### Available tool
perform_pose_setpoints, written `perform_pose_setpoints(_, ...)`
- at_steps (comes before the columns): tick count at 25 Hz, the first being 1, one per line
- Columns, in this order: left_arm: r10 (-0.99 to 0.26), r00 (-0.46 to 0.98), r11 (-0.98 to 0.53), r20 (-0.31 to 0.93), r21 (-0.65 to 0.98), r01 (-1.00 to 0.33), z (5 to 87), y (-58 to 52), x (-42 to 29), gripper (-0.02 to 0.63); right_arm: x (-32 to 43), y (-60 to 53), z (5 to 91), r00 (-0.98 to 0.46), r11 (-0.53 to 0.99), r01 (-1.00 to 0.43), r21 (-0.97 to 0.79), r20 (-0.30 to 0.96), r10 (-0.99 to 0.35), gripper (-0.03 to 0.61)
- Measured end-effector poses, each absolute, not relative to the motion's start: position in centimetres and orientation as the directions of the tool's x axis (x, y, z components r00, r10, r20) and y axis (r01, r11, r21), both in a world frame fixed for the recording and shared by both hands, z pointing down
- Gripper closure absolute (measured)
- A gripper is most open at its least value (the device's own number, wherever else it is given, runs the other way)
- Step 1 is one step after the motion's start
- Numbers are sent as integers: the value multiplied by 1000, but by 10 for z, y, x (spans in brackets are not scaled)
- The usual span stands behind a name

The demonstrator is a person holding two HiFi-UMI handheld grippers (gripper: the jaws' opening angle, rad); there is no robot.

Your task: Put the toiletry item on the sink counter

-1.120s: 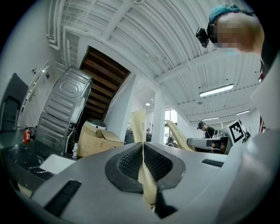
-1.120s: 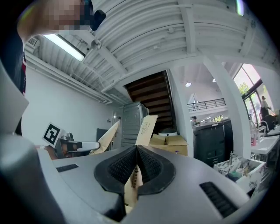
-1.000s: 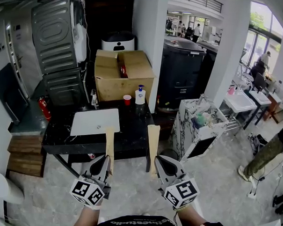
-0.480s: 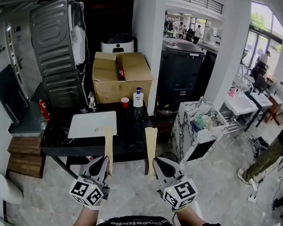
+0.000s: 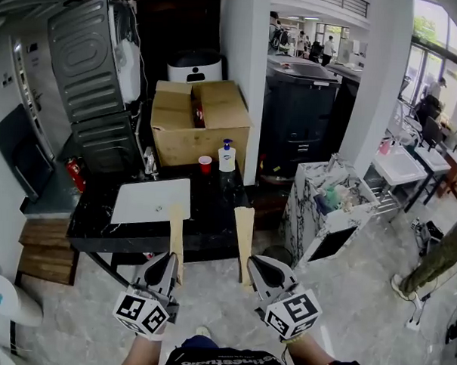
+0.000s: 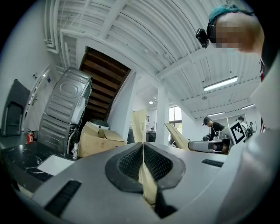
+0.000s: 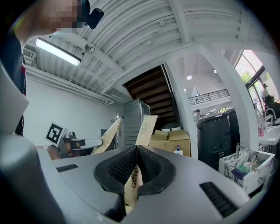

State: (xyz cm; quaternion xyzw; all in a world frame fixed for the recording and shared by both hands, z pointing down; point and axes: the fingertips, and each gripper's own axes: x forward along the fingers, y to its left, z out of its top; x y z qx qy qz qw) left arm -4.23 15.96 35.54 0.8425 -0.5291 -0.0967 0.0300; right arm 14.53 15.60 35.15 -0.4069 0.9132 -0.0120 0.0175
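Observation:
My left gripper (image 5: 172, 265) is shut on a flat tan paper packet (image 5: 176, 236) that sticks up and forward from its jaws. My right gripper (image 5: 253, 267) is shut on a second tan packet (image 5: 244, 233) with small print on it. Both hang over the floor in front of the black sink counter (image 5: 212, 215), short of its near edge. The left gripper view has its packet (image 6: 140, 124) pinched between closed pads (image 6: 129, 164), with the right gripper (image 6: 205, 146) beside it. In the right gripper view, the packet (image 7: 146, 127) is clamped the same way.
A white basin (image 5: 152, 199) is set in the counter's left half, a faucet (image 5: 149, 161) behind it. A red cup (image 5: 205, 163) and a pump bottle (image 5: 227, 155) stand at the back, before a cardboard box (image 5: 201, 120). A marble-patterned cart (image 5: 329, 209) stands to the right.
The head view has shifted slightly and a shoe tip now shows at the bottom. Both grippers keep their hold on the packets, in the same place relative to the counter.

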Motion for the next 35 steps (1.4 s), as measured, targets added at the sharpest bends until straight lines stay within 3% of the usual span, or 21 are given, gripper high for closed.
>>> perform_pose_setpoints(11,-894,432,-447,-123,166,-879,379,46,-72,595,117,47,373,-651,650,-759,-41,21,-759,538)
perform_pose_setpoints(23,-852,497,-519,-161,144,-843,359,-113,-135,595,45,-108,340,-615,615,-789,0,-5,-789,538)
perform_pose_setpoints(35,-847,509,-530,-153,189,-826,366,-192,-149,595,27,-177,343,-593,592,-805,-13,13,-805,538)
